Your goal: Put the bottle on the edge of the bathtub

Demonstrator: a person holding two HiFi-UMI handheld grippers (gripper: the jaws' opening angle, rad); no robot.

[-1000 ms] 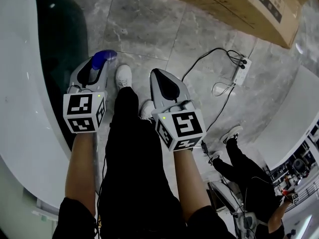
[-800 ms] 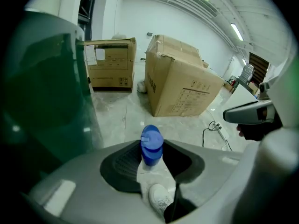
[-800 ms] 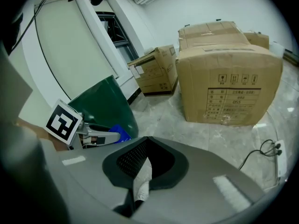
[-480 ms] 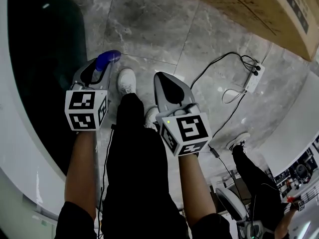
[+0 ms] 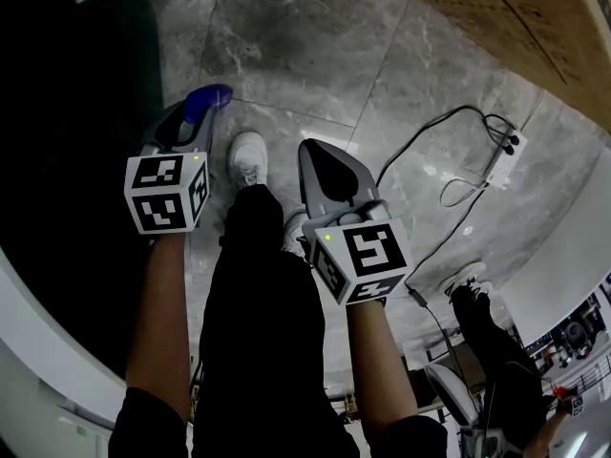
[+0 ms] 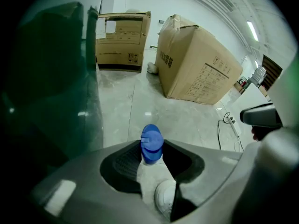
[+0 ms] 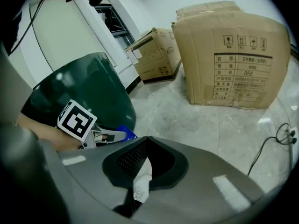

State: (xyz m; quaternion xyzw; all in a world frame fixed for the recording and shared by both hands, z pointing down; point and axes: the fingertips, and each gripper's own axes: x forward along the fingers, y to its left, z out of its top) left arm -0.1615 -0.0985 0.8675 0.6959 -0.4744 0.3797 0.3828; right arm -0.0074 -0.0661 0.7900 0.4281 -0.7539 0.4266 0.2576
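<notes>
The left gripper (image 5: 188,120) is pinching the blue-capped bottle (image 6: 152,144) between its jaws, holding it over the grey marble floor (image 5: 315,55) just beside the dark green bathtub (image 5: 76,141), apart from its white rim (image 5: 38,351). The right gripper (image 5: 311,151) is hovering alongside, jaws pressed together on nothing. Cardboard boxes (image 6: 198,66) are standing across the room.

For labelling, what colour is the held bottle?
Blue; the bottle shows best in the left gripper view.

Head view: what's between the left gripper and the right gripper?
Between left gripper and right gripper: the person's black-trousered leg and white shoe, over floor, in the head view.
</notes>
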